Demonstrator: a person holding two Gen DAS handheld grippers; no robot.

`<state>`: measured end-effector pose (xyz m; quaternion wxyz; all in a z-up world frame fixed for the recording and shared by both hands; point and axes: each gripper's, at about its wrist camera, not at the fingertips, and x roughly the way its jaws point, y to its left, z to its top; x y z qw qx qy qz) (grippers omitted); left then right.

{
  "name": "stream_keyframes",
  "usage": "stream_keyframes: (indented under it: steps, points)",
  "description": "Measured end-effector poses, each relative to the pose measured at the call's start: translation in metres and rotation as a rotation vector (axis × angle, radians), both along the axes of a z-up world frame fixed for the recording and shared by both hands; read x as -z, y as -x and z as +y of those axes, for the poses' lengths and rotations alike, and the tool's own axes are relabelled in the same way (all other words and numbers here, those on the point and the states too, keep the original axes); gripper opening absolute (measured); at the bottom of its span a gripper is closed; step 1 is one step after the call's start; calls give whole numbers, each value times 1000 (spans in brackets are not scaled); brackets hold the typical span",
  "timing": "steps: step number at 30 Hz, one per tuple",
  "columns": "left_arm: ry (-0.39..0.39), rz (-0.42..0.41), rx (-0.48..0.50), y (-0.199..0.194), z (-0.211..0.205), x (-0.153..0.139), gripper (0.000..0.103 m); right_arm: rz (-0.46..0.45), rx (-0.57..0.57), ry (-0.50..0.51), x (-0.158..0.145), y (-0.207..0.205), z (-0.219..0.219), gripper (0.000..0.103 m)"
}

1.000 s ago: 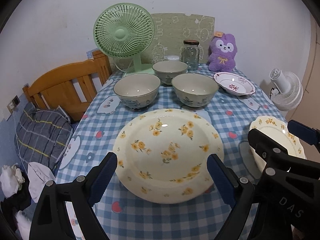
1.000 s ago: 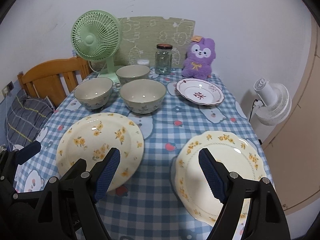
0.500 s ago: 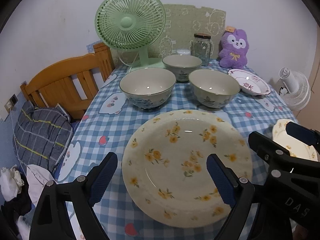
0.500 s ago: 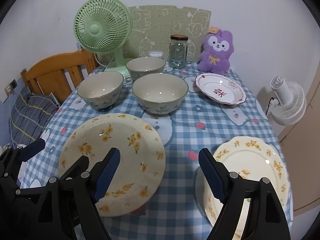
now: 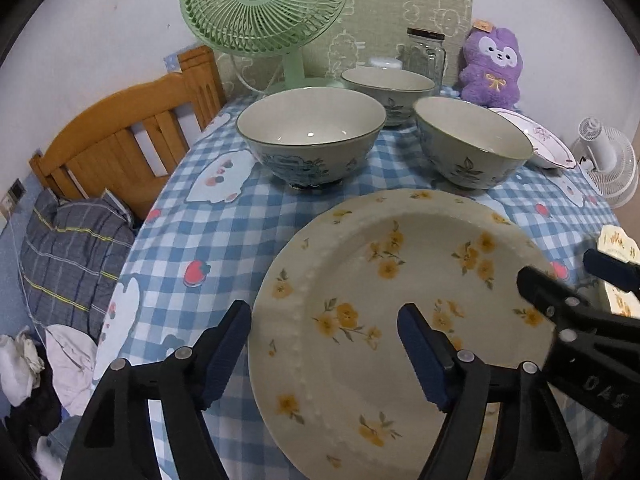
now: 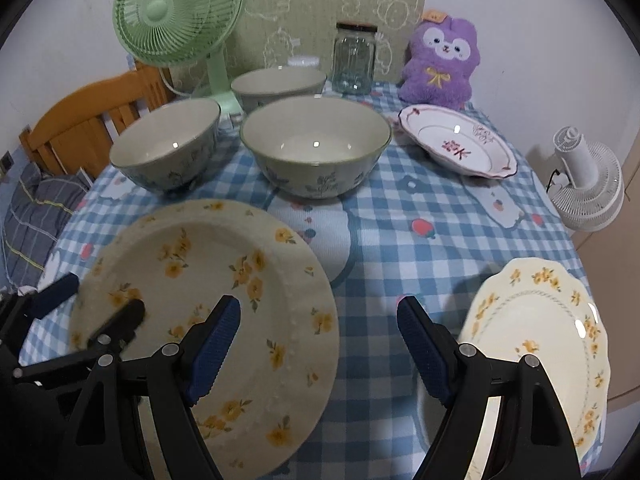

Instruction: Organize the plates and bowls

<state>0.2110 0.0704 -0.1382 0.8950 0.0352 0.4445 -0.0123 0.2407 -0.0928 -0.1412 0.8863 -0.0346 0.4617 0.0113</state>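
Note:
A large cream plate with yellow flowers [image 5: 400, 300] lies at the table's near left; it also shows in the right wrist view [image 6: 224, 300]. My left gripper [image 5: 326, 350] is open, its jaws straddling that plate's left rim. My right gripper [image 6: 318, 350] is open, above the gap between that plate and a scalloped yellow-flower plate [image 6: 548, 340] at the near right. Three grey-green bowls [image 6: 316, 144] [image 6: 168, 144] [image 6: 280, 82] stand behind. A white plate with red markings [image 6: 460, 148] sits at the far right.
A green fan [image 6: 180, 8], a glass jar [image 6: 354, 58] and a purple plush toy [image 6: 440, 64] line the table's back edge. A wooden chair [image 5: 120, 140] stands at the left, a white fan [image 6: 588, 184] on the floor at the right. The checked tablecloth [image 6: 420, 240] covers the table.
Both grippers have moved forward and lower toward the table. The left gripper's jaws now straddle the large plate's left rim; both grippers stay open.

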Motion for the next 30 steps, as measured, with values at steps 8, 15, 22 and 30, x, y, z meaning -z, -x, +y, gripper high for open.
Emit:
stream_keyframes:
  steps: [8, 15, 22, 30]
  points:
    - [28, 50, -21, -10, 14, 11, 72, 40, 9, 14, 17, -11, 4, 83]
    - [42, 64, -7, -11, 14, 15, 62, 53, 16, 20, 24, -15, 7, 80]
    - [78, 68, -38, -11, 22, 12, 50, 69, 8, -12, 26, -14, 6, 55]
    - [76, 99, -14, -13, 24, 10, 47, 69, -11, 1, 23, -11, 11, 48]
